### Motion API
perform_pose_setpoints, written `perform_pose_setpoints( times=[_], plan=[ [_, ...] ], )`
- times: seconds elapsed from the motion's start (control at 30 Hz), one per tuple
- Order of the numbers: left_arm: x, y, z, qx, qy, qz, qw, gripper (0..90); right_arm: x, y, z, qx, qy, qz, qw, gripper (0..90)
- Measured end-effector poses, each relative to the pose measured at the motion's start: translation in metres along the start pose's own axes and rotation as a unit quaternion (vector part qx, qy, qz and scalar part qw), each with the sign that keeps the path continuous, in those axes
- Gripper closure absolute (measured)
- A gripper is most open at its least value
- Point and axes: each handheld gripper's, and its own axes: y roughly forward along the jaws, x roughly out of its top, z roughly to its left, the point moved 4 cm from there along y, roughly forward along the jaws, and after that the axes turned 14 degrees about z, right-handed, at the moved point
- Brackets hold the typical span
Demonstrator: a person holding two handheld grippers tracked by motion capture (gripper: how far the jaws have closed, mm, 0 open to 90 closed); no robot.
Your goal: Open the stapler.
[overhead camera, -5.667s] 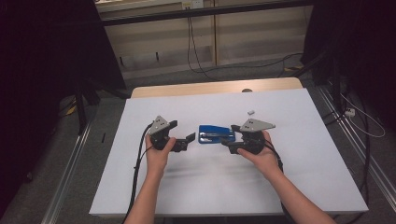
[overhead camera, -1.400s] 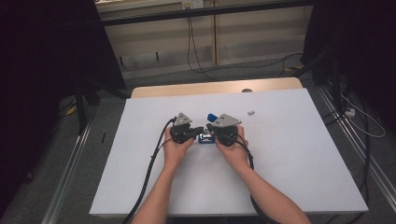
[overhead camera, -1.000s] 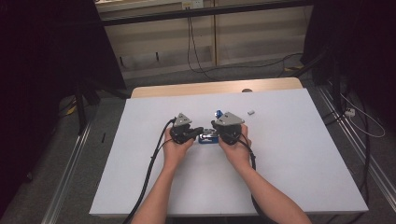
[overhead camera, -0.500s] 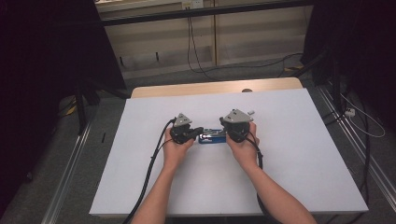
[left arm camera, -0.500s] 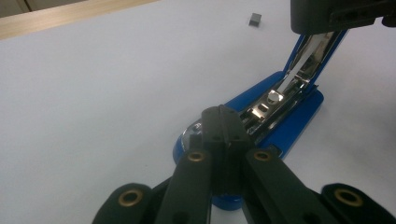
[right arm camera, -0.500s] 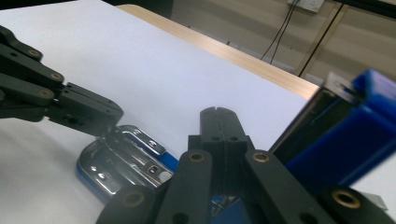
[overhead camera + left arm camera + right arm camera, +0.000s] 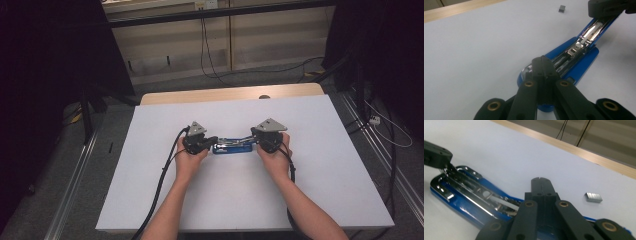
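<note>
The white tabletop [image 7: 150, 150] carries a blue stapler [image 7: 231, 147] lying opened out flat near its middle, the landmark for everything here. The stapler's silver staple channel is exposed along its length (bright metal against the blue body). At the stapler's left end sit the left tongs [image 7: 210, 141], held in the person's left hand [image 7: 189, 161]; in the left gripper view the jaws are pressed together, tips over the stapler's rounded end, though whether they pinch any part of it cannot be told. At the stapler's right end sit the right tongs [image 7: 256, 137], jaws likewise closed against each other above the blue body. A small grey block of staples [image 7: 593, 197] lies on the tabletop just beyond the stapler, apart from it.
</note>
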Motion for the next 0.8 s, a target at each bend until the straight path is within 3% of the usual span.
perform_pose_setpoints(
  times=[0.13, 0.33, 0.47, 0.6, 0.8],
  plan=[
    [0.000, 0.000, 0.000, 0.000, -0.003, 0.001, 1.0000, 90.0, -0.007, 0.004, -0.002, -0.001, -0.008, 0.012, 0.9999, 90.0],
    [0.000, 0.000, 0.000, 0.002, -0.003, 0.002, 1.0000, 90.0, -0.011, 0.006, -0.010, 0.006, 0.003, 0.006, 1.0000, 90.0],
    [0.000, 0.000, 0.001, -0.005, -0.011, -0.003, 0.9999, 90.0, -0.010, 0.006, -0.012, 0.010, 0.002, 0.012, 0.9999, 90.0],
    [0.002, -0.003, 0.002, -0.022, -0.025, -0.023, 0.9992, 90.0, -0.010, 0.007, -0.013, 0.011, 0.004, 0.018, 0.9998, 90.0],
    [0.003, -0.006, 0.001, -0.029, -0.029, -0.025, 0.9989, 90.0, -0.010, 0.007, -0.016, 0.012, 0.005, 0.024, 0.9996, 90.0]
  ],
)
